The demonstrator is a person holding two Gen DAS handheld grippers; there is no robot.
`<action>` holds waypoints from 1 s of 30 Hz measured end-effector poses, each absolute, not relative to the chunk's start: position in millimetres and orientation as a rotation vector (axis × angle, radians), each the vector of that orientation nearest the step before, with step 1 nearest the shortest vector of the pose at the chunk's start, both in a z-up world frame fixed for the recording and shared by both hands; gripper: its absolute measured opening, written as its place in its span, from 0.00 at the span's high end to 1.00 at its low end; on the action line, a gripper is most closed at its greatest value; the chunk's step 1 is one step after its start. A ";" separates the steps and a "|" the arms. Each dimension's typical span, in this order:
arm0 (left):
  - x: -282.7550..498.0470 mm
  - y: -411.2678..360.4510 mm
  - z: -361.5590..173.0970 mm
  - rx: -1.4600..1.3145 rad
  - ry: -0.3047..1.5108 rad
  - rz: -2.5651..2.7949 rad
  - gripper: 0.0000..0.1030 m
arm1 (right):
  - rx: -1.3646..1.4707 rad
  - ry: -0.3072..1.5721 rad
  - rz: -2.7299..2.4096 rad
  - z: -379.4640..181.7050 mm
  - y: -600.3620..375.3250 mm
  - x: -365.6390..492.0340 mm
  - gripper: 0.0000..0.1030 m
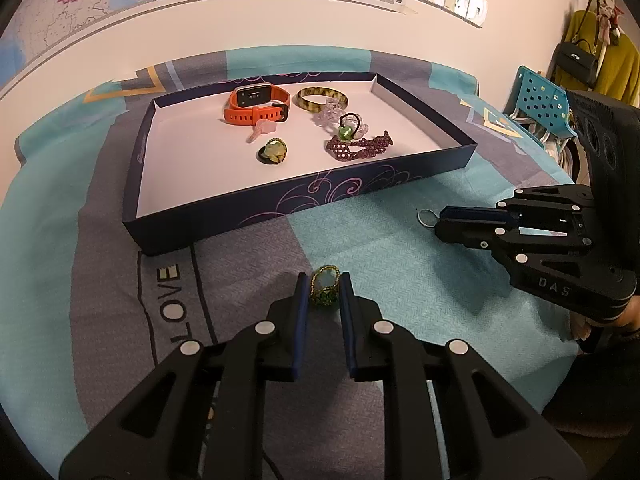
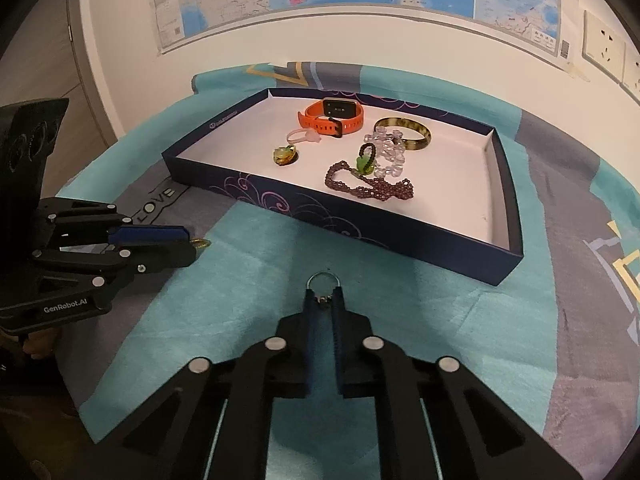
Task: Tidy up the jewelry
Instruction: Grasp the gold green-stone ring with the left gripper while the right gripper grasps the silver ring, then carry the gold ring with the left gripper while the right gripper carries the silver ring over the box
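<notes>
Nearest, on the teal-and-grey patterned cloth (image 1: 400, 248) short of the box's near wall: left gripper (image 1: 324, 292) clamped on a green beaded ring with a pale stone (image 1: 325, 285), pads pressing its two sides, ring upright on the cloth. Beside it, toward the cloth's right edge: right gripper (image 2: 324, 300) pinched shut on a thin silver ring (image 2: 323, 280), gripped at its small setting, hoop poking out past the fingertips and lying low on the cloth. Both claws angled downward, probably so that small pieces can be nipped off the soft fabric.

Farther back, mid-cloth: shallow dark-blue cardboard box with a white floor (image 1: 224, 216), evidently the collecting tray. Inside, toward its near wall, a dark-red beaded bracelet (image 1: 360, 146) and a yellow-green stone ring (image 1: 273, 151); behind these a green-stone ring on a dark band (image 1: 346, 130), a clear crystal bead bracelet (image 1: 326, 116) and a pink translucent ring (image 1: 262, 128). Against the far wall, an orange-strapped smartwatch (image 1: 258, 104) and a tortoiseshell bangle (image 1: 322, 99).

Likely remaining: lifting both rings over the near wall into bare floor.
</notes>
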State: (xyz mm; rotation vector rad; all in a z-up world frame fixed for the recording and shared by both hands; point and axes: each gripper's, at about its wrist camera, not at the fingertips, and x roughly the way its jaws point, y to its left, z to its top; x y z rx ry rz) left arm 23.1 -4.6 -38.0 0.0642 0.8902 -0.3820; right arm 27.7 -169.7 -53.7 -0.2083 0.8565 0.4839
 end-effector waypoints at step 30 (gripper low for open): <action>19.3 -3.0 -31.2 0.063 0.862 -0.364 0.86 | -0.065 0.812 0.530 -39.0 -186.5 32.0 0.97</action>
